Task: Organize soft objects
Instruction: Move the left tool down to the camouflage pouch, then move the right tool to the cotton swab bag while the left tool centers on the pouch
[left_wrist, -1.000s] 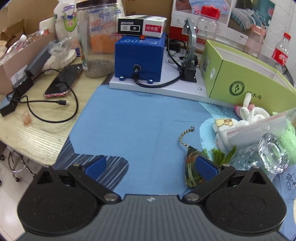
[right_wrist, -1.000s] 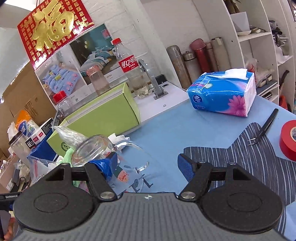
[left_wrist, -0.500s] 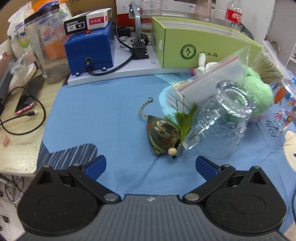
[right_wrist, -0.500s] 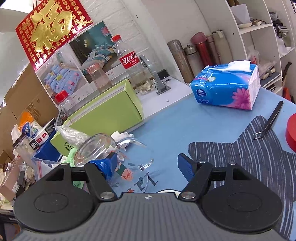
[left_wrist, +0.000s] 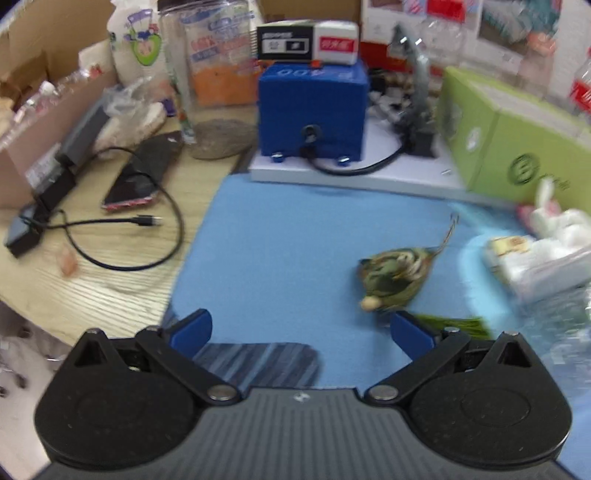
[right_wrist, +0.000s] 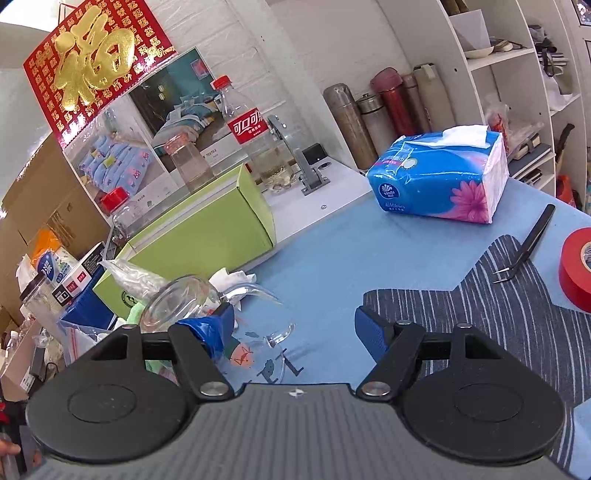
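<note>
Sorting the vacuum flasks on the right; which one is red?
The red flask, second from the right in the row, beside the shelf; the others are silver or beige.

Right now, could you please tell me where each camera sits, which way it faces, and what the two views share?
Left wrist: rides the left gripper, looking across the blue mat at the camouflage fabric pouch and blue metal box; open jaws show.
Right wrist: rides the right gripper, facing the blue tissue pack and wall shelves; open jaws show.
Shared: the green cardboard box.
</note>
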